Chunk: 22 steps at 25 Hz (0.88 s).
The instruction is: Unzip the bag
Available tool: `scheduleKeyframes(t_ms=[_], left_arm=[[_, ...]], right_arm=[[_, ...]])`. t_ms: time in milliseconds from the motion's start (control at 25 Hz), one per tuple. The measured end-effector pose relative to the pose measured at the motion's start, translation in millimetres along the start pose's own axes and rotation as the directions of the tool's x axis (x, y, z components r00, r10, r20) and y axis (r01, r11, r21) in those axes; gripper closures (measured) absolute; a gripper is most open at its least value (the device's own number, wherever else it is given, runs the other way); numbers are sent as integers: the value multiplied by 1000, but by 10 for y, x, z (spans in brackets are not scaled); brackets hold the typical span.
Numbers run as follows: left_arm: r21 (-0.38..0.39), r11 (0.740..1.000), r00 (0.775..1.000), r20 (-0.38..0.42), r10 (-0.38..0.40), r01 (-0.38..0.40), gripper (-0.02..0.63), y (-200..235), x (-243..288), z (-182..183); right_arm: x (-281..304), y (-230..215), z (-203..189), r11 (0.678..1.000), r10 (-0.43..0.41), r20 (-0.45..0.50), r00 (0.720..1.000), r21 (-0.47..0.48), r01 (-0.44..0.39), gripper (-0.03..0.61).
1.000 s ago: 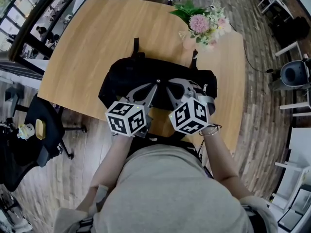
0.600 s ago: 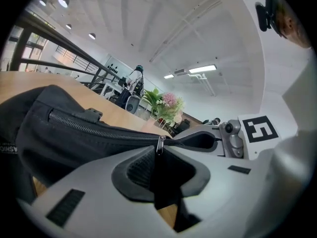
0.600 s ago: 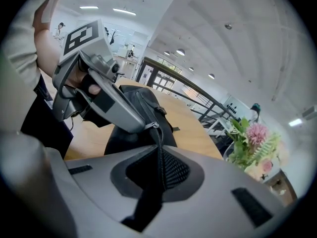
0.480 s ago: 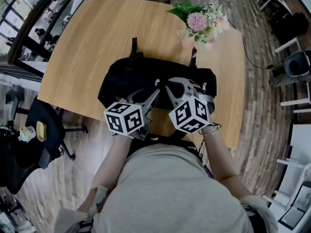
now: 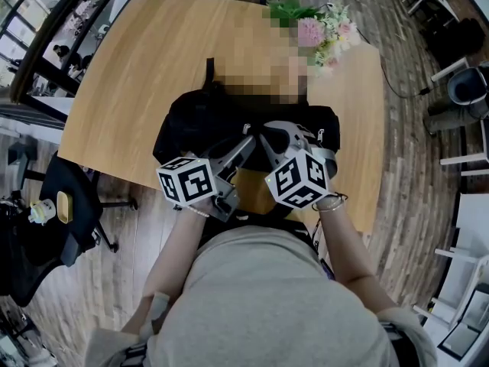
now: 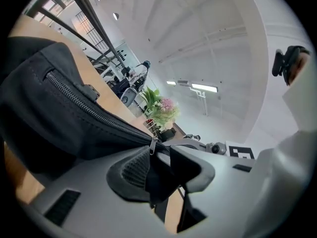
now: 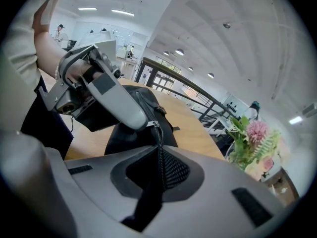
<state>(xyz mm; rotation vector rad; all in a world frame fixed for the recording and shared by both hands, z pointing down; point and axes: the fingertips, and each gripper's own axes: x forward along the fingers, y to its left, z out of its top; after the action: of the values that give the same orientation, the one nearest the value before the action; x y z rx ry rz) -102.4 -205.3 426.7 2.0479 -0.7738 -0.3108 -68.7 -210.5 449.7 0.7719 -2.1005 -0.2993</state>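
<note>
A black bag [image 5: 199, 125] lies on the wooden table [image 5: 137, 60], its zipper [image 6: 84, 105] running toward me. Both grippers meet at the bag's near edge. My left gripper [image 5: 246, 136] is open: its jaws have just been opening. The metal zipper pull [image 6: 152, 146] and a strip of black fabric hang between its pads [image 6: 131, 170], which do not press on them. My right gripper [image 5: 264, 138] is shut on the bag's zipper edge [image 7: 161, 167], just behind the slider [image 7: 153, 124]. In the right gripper view, the left gripper's grey finger [image 7: 119, 100] lies over the bag [image 7: 143, 100].
A vase of pink flowers [image 5: 325, 33] stands at the table's far right, behind the bag. A dark office chair [image 5: 69, 205] is on the floor to the left. The table's near edge runs just under the grippers.
The left gripper has rolled, its marker cube shifting slightly left, and its jaws have spread apart. The right gripper and the bag stay where they were.
</note>
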Motion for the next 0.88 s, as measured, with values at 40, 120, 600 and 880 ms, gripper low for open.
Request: scheduleKeyframes(t_ms=[40,120,600,880], left_arm=[[-7,1000,1000,2,-3,3,477,-1,1,9],[-34,999,1000,9,-9,9,478,9,3,26],[34,999,1000,15,10,-10,594,88,-68,28],[155,984,996,3,85,-85,595,125,-180,83]], right_arm=[[1,-2,-2,1000,-1,-1,1000,1,1,549],[1,-5,-4,1000,-4,-3,1000,4,4,549],[0,-21,-39,999,-21,-12,1000,26,21,549],[-7,-52,-51,998,-48,-23,999,51,49,551]])
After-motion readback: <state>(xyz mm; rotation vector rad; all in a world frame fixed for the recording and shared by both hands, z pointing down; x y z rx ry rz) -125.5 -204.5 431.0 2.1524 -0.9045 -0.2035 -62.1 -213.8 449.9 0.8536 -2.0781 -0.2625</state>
